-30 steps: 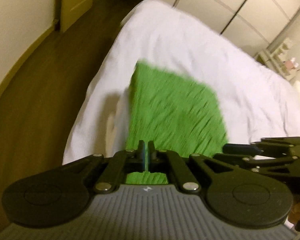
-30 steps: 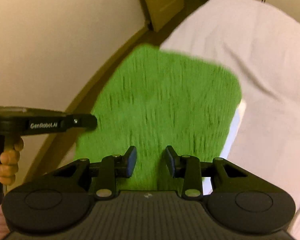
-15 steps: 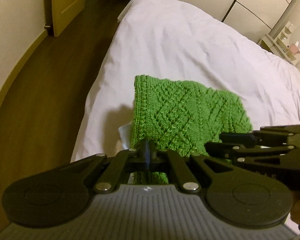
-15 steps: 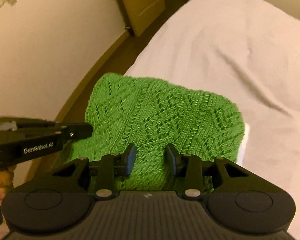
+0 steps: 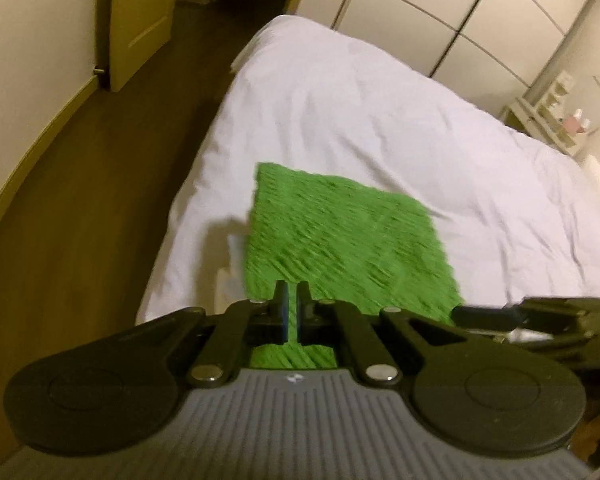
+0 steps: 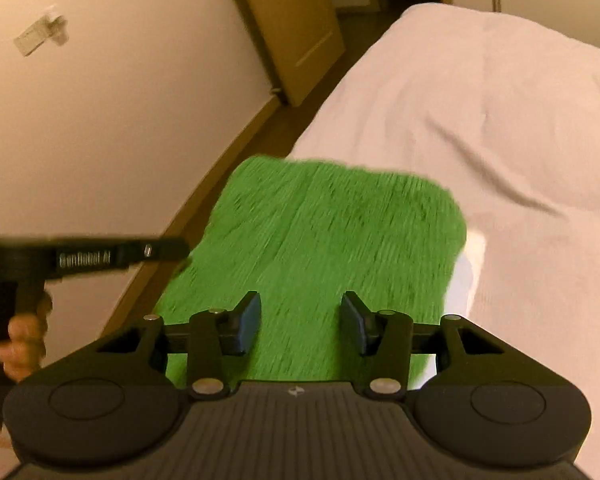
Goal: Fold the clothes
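Black two-finger tools, one per hand, nearest to each camera.

Left gripper [image 5: 291, 300]: jaws almost together, a thin slit of green showing between the blue pads. Whether the slit pinches the cloth or merely frames it from above cannot be told. Seen side-on from the right wrist view [image 6: 168, 249], its tip lies at the left edge of the green cloth; the hand [image 6: 18, 340] grips its handle at far left.

Right gripper [image 6: 300, 320]: jaws parted wide, blue-padded fingers [image 6: 250, 322] apart, nothing between them but the cloth lying beyond. In the left wrist view it enters from the right [image 5: 484, 314], its tip at the cloth's near right corner.

Green knitted garment [image 5: 340, 240]: folded to a rough rectangle, lying on the bed close to its left edge and near corner, just ahead of both grippers; blurred, so the stitch pattern is unreadable. A pale item [image 6: 470, 264] peeks out along its right side.

Bed [image 5: 380, 112]: white wrinkled cover, extending away.

Floor [image 5: 100, 200]: dark wood, left of the bed.

Door [image 5: 140, 20]: yellowish, beyond the floor.

Wardrobe [image 5: 460, 12]: pale panelled fronts behind the bed.

Shelf unit [image 5: 556, 116]: far right, holding small items.
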Demonstrator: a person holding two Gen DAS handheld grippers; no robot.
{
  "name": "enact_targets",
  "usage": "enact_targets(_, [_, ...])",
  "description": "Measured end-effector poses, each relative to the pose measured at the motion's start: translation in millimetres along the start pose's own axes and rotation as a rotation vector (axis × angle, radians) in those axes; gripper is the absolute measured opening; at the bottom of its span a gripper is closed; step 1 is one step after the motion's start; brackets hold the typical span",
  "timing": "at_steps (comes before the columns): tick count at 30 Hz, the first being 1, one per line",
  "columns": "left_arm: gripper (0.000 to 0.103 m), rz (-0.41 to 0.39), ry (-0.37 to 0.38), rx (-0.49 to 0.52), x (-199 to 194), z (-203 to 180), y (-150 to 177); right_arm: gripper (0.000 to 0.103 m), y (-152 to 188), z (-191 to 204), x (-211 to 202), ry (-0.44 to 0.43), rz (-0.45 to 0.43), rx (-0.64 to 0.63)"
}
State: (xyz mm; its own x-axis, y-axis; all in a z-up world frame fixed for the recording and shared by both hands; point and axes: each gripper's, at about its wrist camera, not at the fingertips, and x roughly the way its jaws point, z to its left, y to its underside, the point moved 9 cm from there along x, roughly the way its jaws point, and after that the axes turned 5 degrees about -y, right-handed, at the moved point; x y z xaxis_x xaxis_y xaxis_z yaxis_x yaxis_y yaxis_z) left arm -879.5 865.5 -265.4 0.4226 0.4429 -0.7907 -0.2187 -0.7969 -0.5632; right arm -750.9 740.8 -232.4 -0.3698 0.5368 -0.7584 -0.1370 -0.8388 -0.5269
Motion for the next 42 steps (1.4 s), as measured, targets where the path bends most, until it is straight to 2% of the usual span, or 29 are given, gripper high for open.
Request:
enact_targets(4, [0.001,0.047,0.000,0.045,1.3,-11.1,24.2,0.044,22.9,12.2,9.7,0.002,0.050,-0.036])
enact_targets(6, [0.000,0.106,-0.044,0.054,19.5,-3.2,42.0,0.044,37.3,19.4,17.1,0.002,0.093,-0.047])
enact_targets(10, [0.001,0.117,-0.058,0.021,32.4,12.8,53.7,0.046,50.4,27.4,47.2,0.036,0.120,-0.160])
enact_targets(12, [0.001,0.117,-0.075,0.043,30.3,11.4,51.9,0.048,49.6,32.3,53.6,0.057,0.120,-0.202])
enact_targets(15, [0.001,0.111,-0.093,0.057,21.4,6.1,51.8,0.047,45.4,37.3,47.6,0.072,0.121,-0.196])
enact_targets(21, [0.000,0.060,-0.051,0.032,-17.2,-6.3,52.1,0.047,40.6,32.7,21.8,0.080,0.044,-0.137])
enact_targets(24, [0.000,0.086,-0.049,0.068,-20.0,-10.9,69.5,0.047,50.3,30.4,24.5,0.109,0.053,-0.146])
enact_targets(28, [0.000,0.126,-0.101,0.067,0.6,-2.7,87.7,0.049,64.9,28.3,50.4,0.109,0.114,-0.169])
enact_targets(32, [0.000,0.124,-0.123,0.029,-3.4,-1.7,82.6,0.054,65.0,33.6,63.7,0.112,0.121,-0.209])
enact_targets(35, [0.001,0.124,-0.163,0.004,-24.1,-5.5,84.3,0.063,61.6,35.0,47.2,0.095,0.100,-0.167])
enact_targets(37, [0.009,0.133,-0.197,-0.025,-41.6,-6.9,88.0,0.072,61.7,33.5,30.6,0.094,0.084,-0.125])
enact_targets(39, [0.018,0.133,-0.218,-0.053,-63.7,-9.8,93.2,0.090,65.9,29.4,15.9,0.097,0.084,-0.082])
enact_targets(40, [0.026,0.137,-0.234,-0.060,-74.3,-13.2,97.1,0.090,67.9,27.1,9.5,0.099,0.087,-0.061])
enact_targets(42, [0.031,0.144,-0.266,-0.072,-95.6,-20.3,105.2,0.090,70.9,27.0,-5.5,0.099,0.083,-0.053])
